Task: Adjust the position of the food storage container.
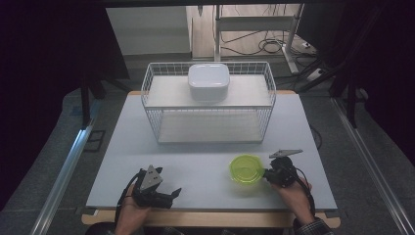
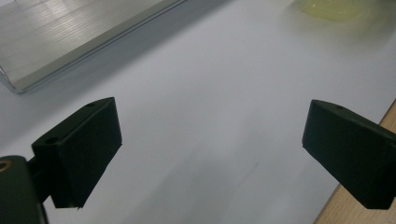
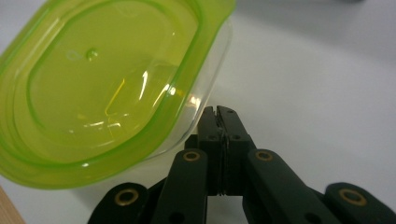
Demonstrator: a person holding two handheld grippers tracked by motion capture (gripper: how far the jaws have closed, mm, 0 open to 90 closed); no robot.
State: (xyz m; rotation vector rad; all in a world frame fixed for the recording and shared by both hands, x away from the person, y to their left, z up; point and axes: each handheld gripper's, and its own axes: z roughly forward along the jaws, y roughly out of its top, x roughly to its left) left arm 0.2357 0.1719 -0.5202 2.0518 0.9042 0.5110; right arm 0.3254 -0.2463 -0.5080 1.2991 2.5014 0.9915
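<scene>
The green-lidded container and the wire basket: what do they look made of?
The green-lidded container looks like plastic: a glossy, translucent lime lid with highlights over a clear body, at the right claw, which is shut beside it. The wire basket looks like white-coated metal wire, a thin open grid; the coating is a guess.
</scene>
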